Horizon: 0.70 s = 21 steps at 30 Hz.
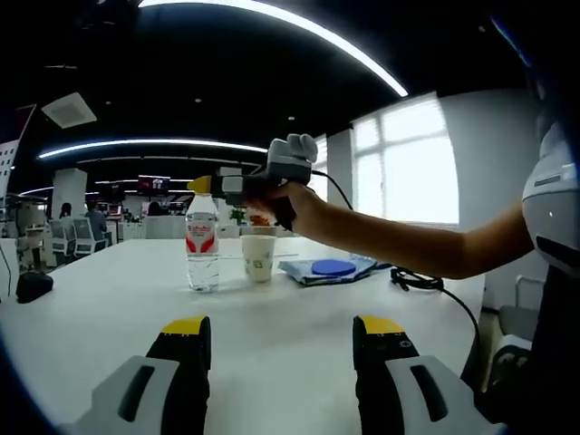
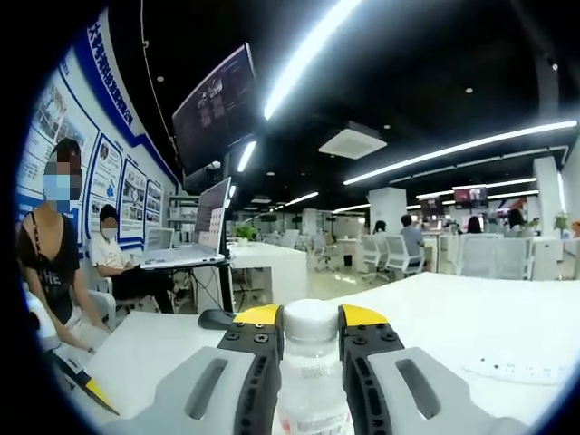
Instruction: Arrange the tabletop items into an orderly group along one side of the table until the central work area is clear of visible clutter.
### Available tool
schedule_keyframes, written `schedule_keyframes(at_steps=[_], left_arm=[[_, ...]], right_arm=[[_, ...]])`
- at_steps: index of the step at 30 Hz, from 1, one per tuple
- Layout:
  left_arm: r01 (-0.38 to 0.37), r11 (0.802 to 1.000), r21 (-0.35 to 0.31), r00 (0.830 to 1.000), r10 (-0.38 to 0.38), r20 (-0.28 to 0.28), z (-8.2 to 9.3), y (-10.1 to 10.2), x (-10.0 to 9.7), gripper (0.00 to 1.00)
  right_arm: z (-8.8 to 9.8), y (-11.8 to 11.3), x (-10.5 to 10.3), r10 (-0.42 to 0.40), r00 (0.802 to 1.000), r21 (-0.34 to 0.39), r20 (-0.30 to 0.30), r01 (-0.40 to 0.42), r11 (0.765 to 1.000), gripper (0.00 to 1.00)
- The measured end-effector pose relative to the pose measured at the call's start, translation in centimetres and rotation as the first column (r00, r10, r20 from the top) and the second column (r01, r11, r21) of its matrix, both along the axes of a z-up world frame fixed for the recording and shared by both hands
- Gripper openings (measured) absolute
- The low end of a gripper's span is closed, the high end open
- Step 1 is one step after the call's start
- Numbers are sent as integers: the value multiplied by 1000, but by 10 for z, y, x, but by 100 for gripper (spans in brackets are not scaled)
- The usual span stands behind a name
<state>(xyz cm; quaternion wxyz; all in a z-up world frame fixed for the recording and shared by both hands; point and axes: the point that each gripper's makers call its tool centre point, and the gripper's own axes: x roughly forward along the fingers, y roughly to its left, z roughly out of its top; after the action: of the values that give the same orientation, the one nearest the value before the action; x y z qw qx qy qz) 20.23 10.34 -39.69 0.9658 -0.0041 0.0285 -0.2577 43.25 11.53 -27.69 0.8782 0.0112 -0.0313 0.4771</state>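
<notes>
A clear water bottle (image 1: 202,245) with a red and white label stands upright on the white table (image 1: 109,317). My right gripper (image 1: 210,185), held by a hand, reaches in from the right at the bottle's top. In the right gripper view its yellow-tipped jaws press on both sides of the bottle's white cap (image 2: 311,322), so my right gripper (image 2: 311,317) is shut on the bottle. To the right of the bottle are a paper cup (image 1: 259,256) and a blue cloth with a blue disc (image 1: 331,269). My left gripper (image 1: 283,331) hovers open over the near table, holding nothing.
A black mouse (image 1: 33,285) lies at the table's left; the mouse (image 2: 217,319) also lies just beyond the bottle. A black cable (image 1: 417,281) trails off the right edge. A white power strip (image 2: 507,370) lies on the table. Beyond it are people seated and a laptop (image 2: 195,240).
</notes>
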Motion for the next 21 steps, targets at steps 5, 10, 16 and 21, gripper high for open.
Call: schedule_keyframes(at_steps=[5,10,16,21], left_arm=[[6,1000,8,1000,-6,3,0,-3,-1,63],[10,1000,10,1000,-10,-1,0,-5,0,63],[18,1000,13,1000,-18,-1,1,-10,4,63],[24,999,23,1000,-24,-9,-1,-16,7,63]], right_arm=[[3,-4,-3,7,1000,-6,13,-7,1000,21],[6,-11,-4,6,1000,-8,19,-6,1000,20],[8,-24,-1,-7,1000,4,22,7,1000,20],[9,-34,1,-21,999,12,25,21,1000,20]])
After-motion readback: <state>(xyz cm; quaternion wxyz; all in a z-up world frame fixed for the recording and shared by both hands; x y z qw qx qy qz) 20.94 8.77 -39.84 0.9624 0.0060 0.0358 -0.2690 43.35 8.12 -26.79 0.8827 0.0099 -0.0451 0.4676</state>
